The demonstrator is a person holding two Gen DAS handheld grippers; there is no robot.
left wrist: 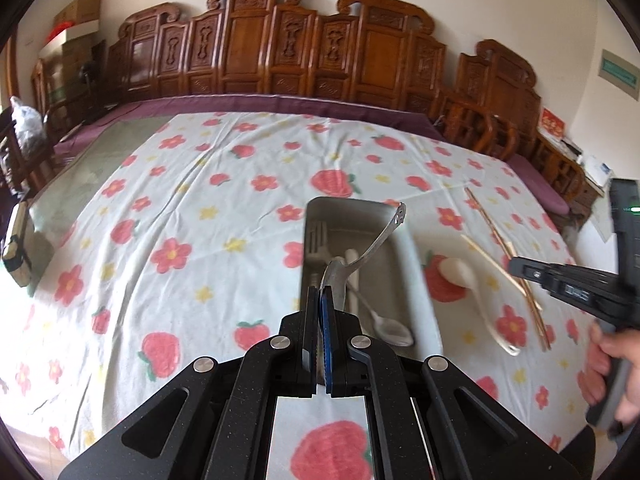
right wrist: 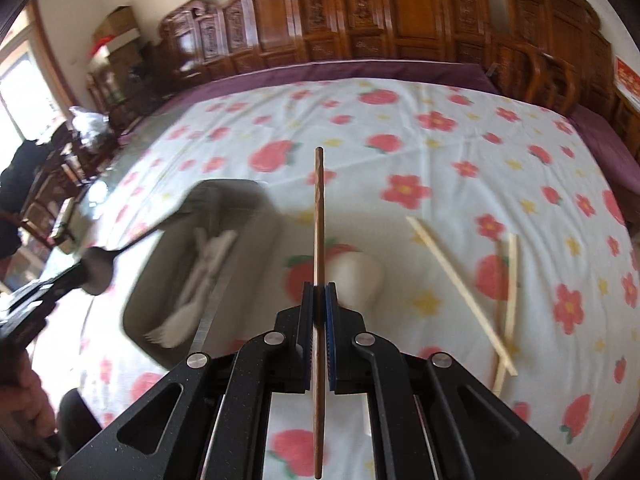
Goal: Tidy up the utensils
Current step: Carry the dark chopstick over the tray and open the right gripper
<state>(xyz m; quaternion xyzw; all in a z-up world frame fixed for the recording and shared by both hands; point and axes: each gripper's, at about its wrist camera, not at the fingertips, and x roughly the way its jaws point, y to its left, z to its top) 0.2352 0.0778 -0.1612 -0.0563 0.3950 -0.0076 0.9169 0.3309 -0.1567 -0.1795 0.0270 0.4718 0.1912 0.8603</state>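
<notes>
My left gripper [left wrist: 320, 294] is shut on the bowl of a metal spoon [left wrist: 370, 246] and holds it above the metal tray [left wrist: 406, 252], handle pointing up and right. The tray holds a fork [left wrist: 319, 236] and another metal spoon [left wrist: 382, 320]. My right gripper [right wrist: 320, 290] is shut on a brown chopstick [right wrist: 319, 216] that points away, held above the cloth right of the tray [right wrist: 160, 280]. A white ceramic spoon [left wrist: 460, 274] lies on the cloth right of the tray; it also shows in the right wrist view [right wrist: 360, 276]. Pale chopsticks [right wrist: 460, 280] lie further right.
The table carries a white cloth with red flowers and strawberries [left wrist: 180, 200]. Carved wooden chairs [left wrist: 280, 48] line the far side. The right gripper and hand show at the right edge of the left wrist view [left wrist: 580, 292]. A dark box [left wrist: 16, 248] sits at the table's left edge.
</notes>
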